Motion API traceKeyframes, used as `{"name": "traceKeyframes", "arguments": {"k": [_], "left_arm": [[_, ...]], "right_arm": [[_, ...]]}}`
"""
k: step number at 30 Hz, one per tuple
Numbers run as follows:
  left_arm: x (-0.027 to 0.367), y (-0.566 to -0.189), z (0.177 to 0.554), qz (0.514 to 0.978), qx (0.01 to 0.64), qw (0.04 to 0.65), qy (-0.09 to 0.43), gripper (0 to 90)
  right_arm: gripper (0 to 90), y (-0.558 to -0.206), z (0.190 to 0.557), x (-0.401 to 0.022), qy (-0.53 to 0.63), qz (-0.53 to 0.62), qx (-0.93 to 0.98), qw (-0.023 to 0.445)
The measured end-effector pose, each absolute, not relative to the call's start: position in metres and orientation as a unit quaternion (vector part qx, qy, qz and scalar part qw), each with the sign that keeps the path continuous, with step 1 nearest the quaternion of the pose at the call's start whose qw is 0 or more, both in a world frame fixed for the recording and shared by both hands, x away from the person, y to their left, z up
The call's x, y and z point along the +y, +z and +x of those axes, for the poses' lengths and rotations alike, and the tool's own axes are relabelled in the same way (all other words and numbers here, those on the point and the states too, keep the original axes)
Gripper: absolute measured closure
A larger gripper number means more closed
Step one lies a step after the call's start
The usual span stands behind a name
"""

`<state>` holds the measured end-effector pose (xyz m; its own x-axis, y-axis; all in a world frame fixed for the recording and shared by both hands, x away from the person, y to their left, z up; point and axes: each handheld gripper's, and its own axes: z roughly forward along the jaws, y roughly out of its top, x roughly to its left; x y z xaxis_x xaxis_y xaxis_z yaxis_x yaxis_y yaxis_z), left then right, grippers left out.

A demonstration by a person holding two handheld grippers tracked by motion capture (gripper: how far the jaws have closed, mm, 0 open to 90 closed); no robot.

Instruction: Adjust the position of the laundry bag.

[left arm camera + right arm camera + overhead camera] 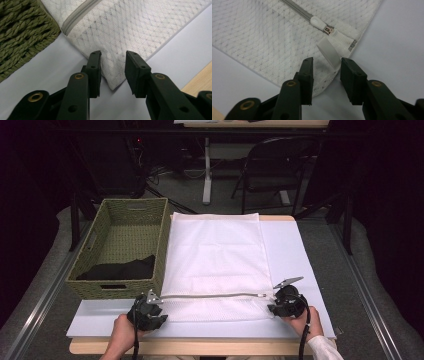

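We see a light wooden table point(200, 347) whose top is almost wholly covered by a pale lavender-white sheet point(290, 250); a strip of bare wood shows along the near edge. On the sheet lies a white mesh zippered laundry bag point(215, 255), flat, its grey zip running near the front edge. Just left of it stands an olive-green woven rectangular basket point(162, 240), touching the bag's left edge.
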<state>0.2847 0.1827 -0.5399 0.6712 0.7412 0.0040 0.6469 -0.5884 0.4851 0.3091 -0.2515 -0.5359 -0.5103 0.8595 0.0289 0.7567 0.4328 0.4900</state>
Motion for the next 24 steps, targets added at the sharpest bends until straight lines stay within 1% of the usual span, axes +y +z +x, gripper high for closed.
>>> {"name": "traceKeyframes", "arguments": {"k": [1,2,3,5,6,7,9,11,17,24], "left_arm": [[0.183,-0.540,0.285,0.885,0.392,0.228,0.103,68.5],[0.183,-0.540,0.285,0.886,0.391,0.228,0.104,68.5],[0.183,-0.540,0.285,0.885,0.391,0.230,0.102,73.2],[0.184,-0.540,0.286,0.885,0.390,0.232,0.102,78.4],[0.184,-0.540,0.286,0.885,0.390,0.232,0.102,80.7],[0.186,-0.540,0.286,0.884,0.393,0.233,0.098,82.8],[0.186,-0.540,0.287,0.884,0.392,0.235,0.095,84.2],[0.187,-0.540,0.287,0.884,0.393,0.237,0.092,87.5],[0.192,-0.539,0.288,0.882,0.399,0.241,0.071,88.5],[0.195,-0.539,0.287,0.881,0.402,0.243,0.060,88.6]], "right_arm": [[63.9,-0.536,0.309,-0.251,0.227,0.482,0.839,0.113],[66.8,-0.536,0.309,-0.251,0.228,0.479,0.840,0.115],[74.9,-0.537,0.308,-0.251,0.231,0.480,0.839,0.113],[80.4,-0.537,0.308,-0.251,0.235,0.483,0.837,0.109],[80.4,-0.537,0.308,-0.251,0.235,0.483,0.837,0.109],[84.7,-0.537,0.308,-0.251,0.237,0.481,0.837,0.108],[86.3,-0.537,0.308,-0.251,0.237,0.482,0.836,0.108],[87.9,-0.537,0.308,-0.251,0.240,0.484,0.835,0.105],[88.6,-0.536,0.307,-0.252,0.243,0.478,0.838,0.100],[88.7,-0.534,0.305,-0.249,0.239,0.480,0.839,0.093]]}}
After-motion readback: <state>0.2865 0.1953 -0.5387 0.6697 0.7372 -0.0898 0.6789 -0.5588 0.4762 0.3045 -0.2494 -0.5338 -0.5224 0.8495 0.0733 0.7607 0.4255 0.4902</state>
